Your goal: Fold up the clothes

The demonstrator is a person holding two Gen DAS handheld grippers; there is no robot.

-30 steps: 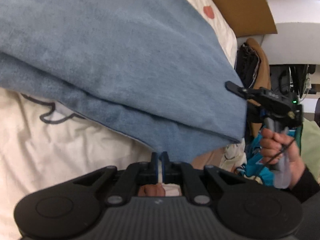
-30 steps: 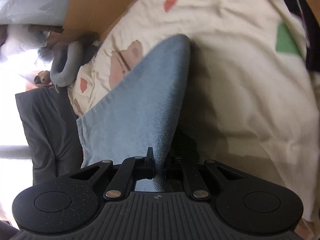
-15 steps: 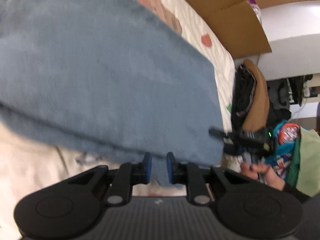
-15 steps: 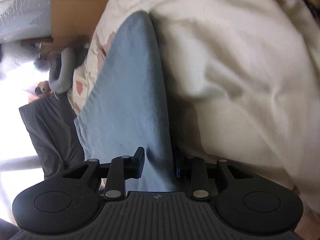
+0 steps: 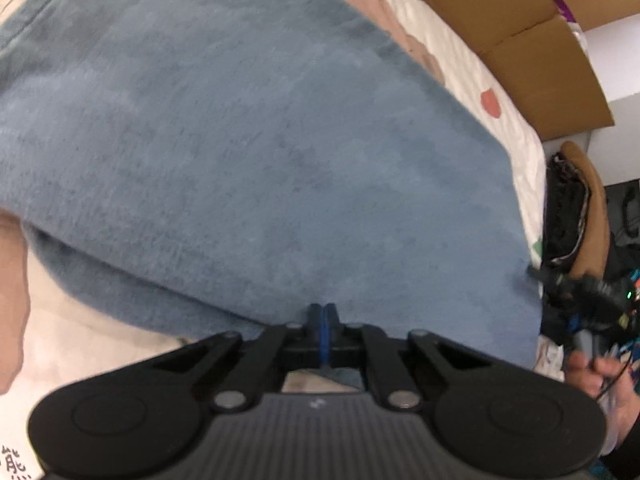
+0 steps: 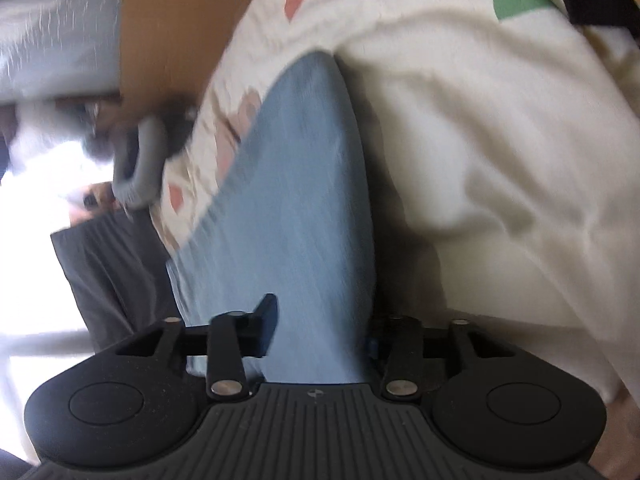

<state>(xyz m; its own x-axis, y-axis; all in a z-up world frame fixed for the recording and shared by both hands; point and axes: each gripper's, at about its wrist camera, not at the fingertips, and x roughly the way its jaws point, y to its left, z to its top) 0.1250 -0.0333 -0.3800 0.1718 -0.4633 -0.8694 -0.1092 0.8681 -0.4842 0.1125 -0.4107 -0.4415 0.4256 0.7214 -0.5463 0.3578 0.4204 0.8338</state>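
A blue garment lies folded on the cream bedspread, filling the left wrist view. My left gripper is shut, its blue pads meeting over the garment's near edge, with no cloth visible between them. In the right wrist view the same garment runs as a narrow fold away from me. The right gripper straddles the garment's near end with jaws opening. The fold passes between the fingers and the pads do not press it. In the left view, the right gripper and the hand holding it sit at the garment's right corner.
Cardboard boxes stand past the bed's far edge. A brown and black bag and colourful items crowd the right side. In the right wrist view a grey curved object and dark grey fabric lie off the bed to the left.
The garment, held up a second ago, now lies flat. My left jaws opened and shut again as the gripper moved in over the cloth. The right jaws, shut on the fold, have parted.
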